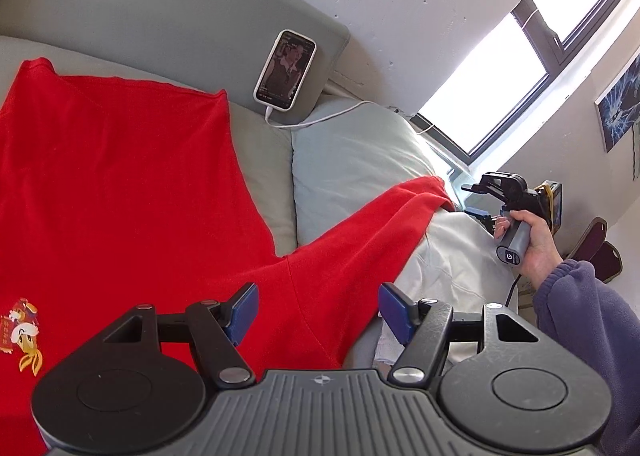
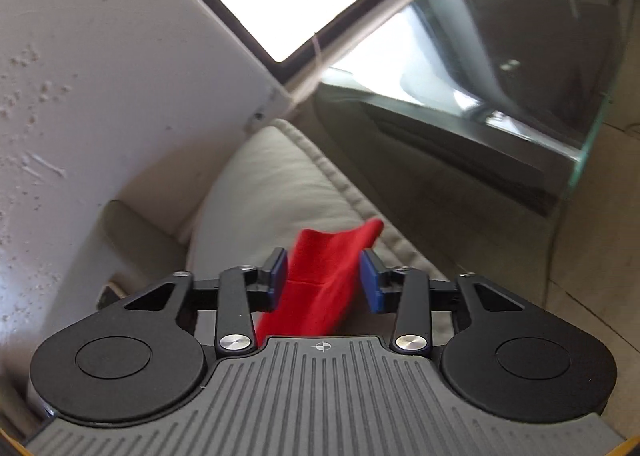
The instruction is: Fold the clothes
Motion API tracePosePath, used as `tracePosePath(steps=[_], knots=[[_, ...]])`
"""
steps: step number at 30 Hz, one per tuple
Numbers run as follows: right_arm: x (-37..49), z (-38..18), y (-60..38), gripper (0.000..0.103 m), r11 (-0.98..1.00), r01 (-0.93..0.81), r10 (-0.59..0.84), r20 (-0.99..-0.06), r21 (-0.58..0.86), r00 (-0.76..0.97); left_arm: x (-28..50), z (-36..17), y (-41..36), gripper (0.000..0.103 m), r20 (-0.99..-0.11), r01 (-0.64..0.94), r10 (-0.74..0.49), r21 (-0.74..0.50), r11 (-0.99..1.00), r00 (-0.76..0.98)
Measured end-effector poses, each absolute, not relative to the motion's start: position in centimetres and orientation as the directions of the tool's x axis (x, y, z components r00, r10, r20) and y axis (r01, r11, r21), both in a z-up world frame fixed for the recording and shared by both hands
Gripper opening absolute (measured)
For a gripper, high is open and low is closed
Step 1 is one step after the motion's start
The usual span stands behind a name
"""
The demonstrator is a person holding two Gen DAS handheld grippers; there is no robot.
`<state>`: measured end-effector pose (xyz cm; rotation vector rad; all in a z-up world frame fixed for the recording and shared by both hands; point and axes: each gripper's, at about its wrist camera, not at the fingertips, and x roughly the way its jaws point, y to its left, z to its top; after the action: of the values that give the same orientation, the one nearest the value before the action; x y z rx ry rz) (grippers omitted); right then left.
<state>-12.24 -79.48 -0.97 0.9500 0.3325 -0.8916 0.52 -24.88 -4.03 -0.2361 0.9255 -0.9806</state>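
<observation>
- We look at a grey-green cushioned sofa (image 1: 168,12) under a pitted white wall.
- A red cotton T-shirt (image 1: 120,184) lies spread across its seat.
- Our left gripper (image 1: 318,314) hangs spread above the cloth.
- Our right gripper (image 2: 324,280) stands parted, the shirt's sleeve loose between its pads.
</observation>
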Motion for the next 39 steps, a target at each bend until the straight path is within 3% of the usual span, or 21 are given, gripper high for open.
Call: tracePosePath(steps=[4,7,12,16,19,31,39], knots=[[-14.7,0.8,-77.8,0.046,0.247,0.797,-0.536,-0.608,0.551,0.586,0.0,-3.6,-23.7,0.064,-0.577,0.596,-0.785,-0.556,0.58,0.225],[-15.8,4.4,-74.0,0.047,0.336,0.771,-0.526,-0.571,0.541,0.63,-0.9,-2.8,-21.6,0.064,-0.587,0.596,-0.768,-0.531,0.603,0.254],[-17.1,9.1,-64.9,0.054,0.516,0.636,-0.396,-0.499,0.574,0.771,-2.4,-2.0,-16.6,0.065,-0.627,0.576,-0.707,-0.46,0.676,0.328],[-18.3,9.5,-56.9,0.06,0.611,0.544,-0.284,-0.481,0.576,0.829,-3.4,-2.7,-13.0,0.065,-0.667,0.53,-0.642,-0.413,0.741,0.378],[-19.3,8.2,-51.6,0.066,0.633,0.489,-0.203,-0.481,0.6,0.853,-4.2,-3.4,-11.1,0.065,-0.699,0.502,-0.589,-0.368,0.783,0.406],[-21.8,-3.0,-40.9,0.067,0.489,0.529,-0.012,-0.601,0.694,0.799,-5.1,-5.6,-8.5,0.069,-0.784,0.407,-0.417,-0.231,0.884,0.459],[-22.3,-4.5,-39.9,0.066,0.499,0.562,-0.017,-0.64,0.66,0.768,-5.2,-7.8,-7.3,0.068,-0.823,0.351,-0.358,-0.209,0.913,0.44]])
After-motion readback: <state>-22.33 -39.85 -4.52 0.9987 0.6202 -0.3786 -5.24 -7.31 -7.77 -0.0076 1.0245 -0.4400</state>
